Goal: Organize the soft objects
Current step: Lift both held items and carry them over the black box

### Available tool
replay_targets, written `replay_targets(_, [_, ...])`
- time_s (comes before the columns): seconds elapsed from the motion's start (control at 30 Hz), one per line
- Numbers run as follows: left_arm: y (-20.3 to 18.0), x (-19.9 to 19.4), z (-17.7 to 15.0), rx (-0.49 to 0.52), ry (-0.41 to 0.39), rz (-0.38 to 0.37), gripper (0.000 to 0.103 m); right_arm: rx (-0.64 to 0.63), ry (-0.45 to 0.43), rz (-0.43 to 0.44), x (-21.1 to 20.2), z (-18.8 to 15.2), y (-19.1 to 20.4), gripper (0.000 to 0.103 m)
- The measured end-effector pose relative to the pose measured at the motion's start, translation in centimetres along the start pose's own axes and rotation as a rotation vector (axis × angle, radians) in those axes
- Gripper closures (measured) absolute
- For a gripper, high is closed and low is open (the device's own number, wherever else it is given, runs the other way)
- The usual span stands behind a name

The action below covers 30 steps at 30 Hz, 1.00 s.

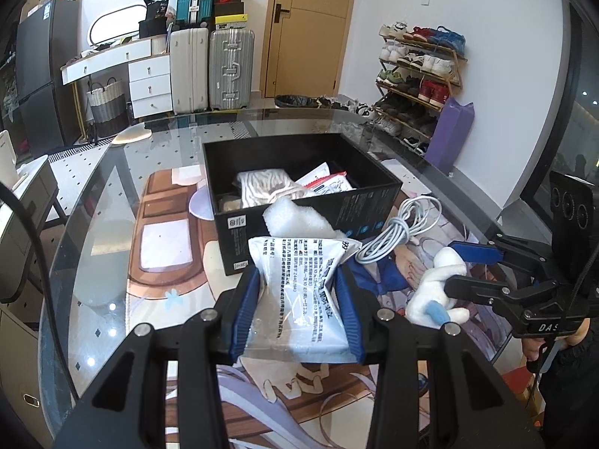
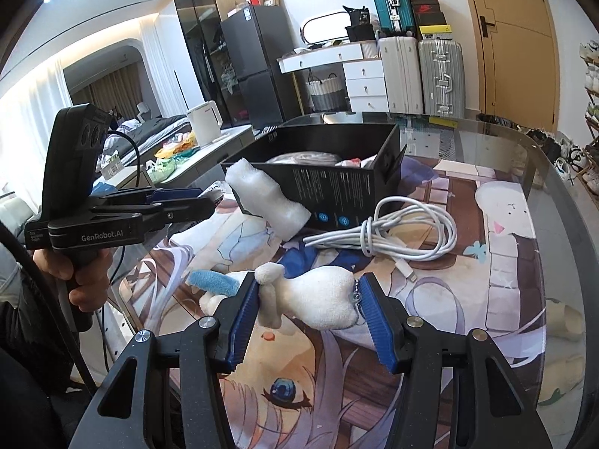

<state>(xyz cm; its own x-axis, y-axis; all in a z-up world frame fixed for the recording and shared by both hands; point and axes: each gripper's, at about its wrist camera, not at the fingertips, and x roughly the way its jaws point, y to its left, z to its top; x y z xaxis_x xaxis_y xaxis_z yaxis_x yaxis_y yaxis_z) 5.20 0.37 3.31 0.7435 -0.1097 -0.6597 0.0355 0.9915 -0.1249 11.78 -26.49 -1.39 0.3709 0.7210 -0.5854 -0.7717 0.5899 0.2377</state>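
Sorting of soft goods is under way at a glass tabletop, with both grippers loaded and a black box waiting as the likely destination. The left gripper is clamped on a white printed packet, its blue fingers pinching the packet's lower half so that the middle buckles. The packet's long axis runs away from the camera, its free end aimed at the near wall of the box and at a foam wrap leaning there. The right gripper has a white plush toy pressed between its fingers. The toy lies crosswise between the pads, head and blue ear toward the left of the right wrist view, body toward the right pad. It appears low over the printed mat; whether it is clear of the mat cannot be told. A coiled white cable lies just beyond the toy. The step in hand looks like carrying. Next, each item needs lifting above the box rim, then release over the bags already inside.
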Motion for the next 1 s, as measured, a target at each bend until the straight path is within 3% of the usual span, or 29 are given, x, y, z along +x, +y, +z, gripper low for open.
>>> replay_targets(0.57, [-0.2, -1.2, 1.4, -0.006, -0.052, 0.008, 0.063, 0.048, -0.121, -0.046, -2.2, 1.4, -0.7, 0.048])
replay_targets(1.0, [-0.4, -0.6, 3.3, 0.000, -0.089, 0.031, 0.062, 0.044, -0.164, -0.087, -2.6, 4.2, -0.3, 0.048])
